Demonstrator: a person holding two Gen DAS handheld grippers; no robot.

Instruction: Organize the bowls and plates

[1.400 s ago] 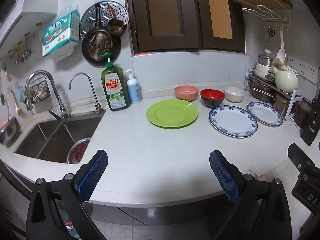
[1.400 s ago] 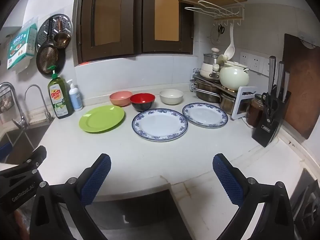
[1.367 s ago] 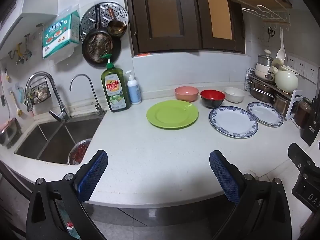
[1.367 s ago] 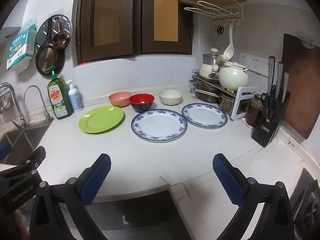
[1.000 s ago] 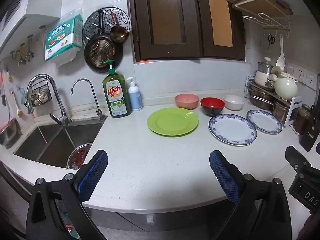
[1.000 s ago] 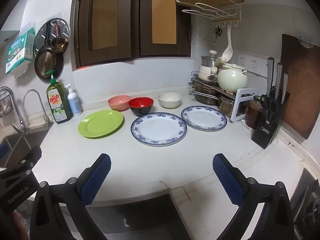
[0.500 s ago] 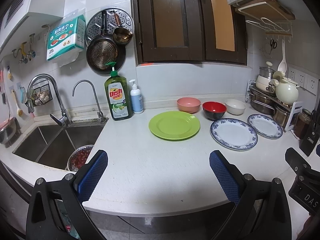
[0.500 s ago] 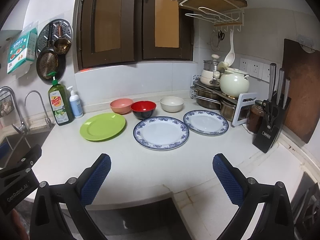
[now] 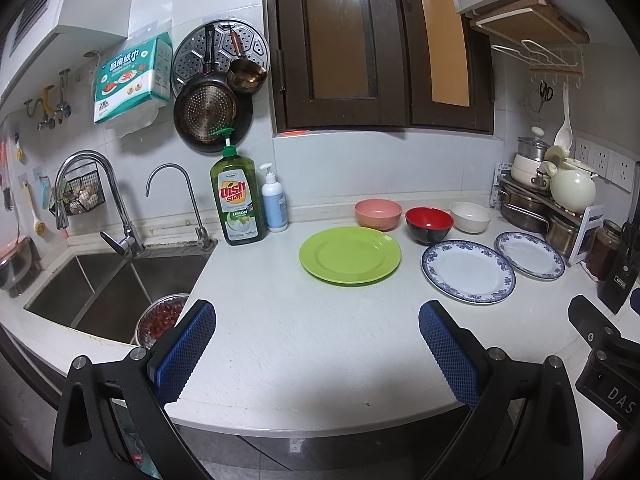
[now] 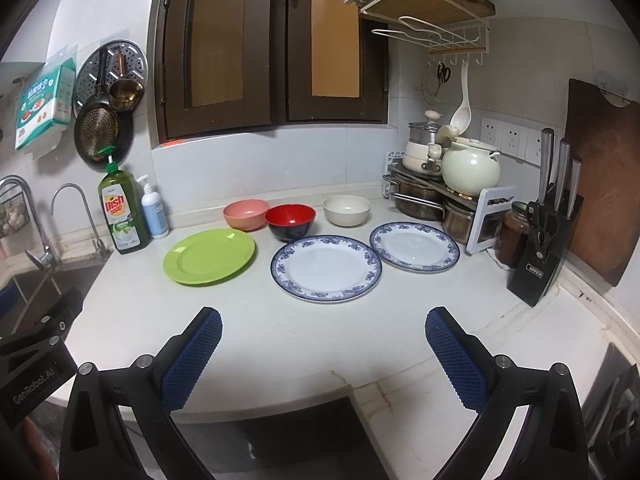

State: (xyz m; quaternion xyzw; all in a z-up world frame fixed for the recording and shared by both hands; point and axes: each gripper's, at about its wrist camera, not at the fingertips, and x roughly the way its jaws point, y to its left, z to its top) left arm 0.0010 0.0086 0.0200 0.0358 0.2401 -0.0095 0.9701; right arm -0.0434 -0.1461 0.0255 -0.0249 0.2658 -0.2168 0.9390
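A green plate (image 9: pixel 349 255) (image 10: pixel 209 256) lies on the white counter. To its right lie a large blue-rimmed plate (image 9: pixel 468 271) (image 10: pixel 326 267) and a smaller blue-rimmed plate (image 9: pixel 529 255) (image 10: pixel 414 247). Behind them stand a pink bowl (image 9: pixel 377 213) (image 10: pixel 245 214), a red bowl (image 9: pixel 429 224) (image 10: pixel 290 221) and a white bowl (image 9: pixel 470 217) (image 10: pixel 346 210). My left gripper (image 9: pixel 318 350) is open and empty above the counter's front edge. My right gripper (image 10: pixel 324 354) is open and empty, near the front edge before the large plate.
A double sink (image 9: pixel 100 284) with taps lies at the left. Dish soap (image 9: pixel 239 200) and a pump bottle (image 9: pixel 274 204) stand at the wall. A pot rack with a kettle (image 10: pixel 470 172), a jar (image 10: pixel 512 236) and a knife block (image 10: pixel 544 240) crowd the right corner.
Both grippers have tilted slightly, so the counter and dishes sit a little lower in view. Both stay open and empty. No dish has moved.
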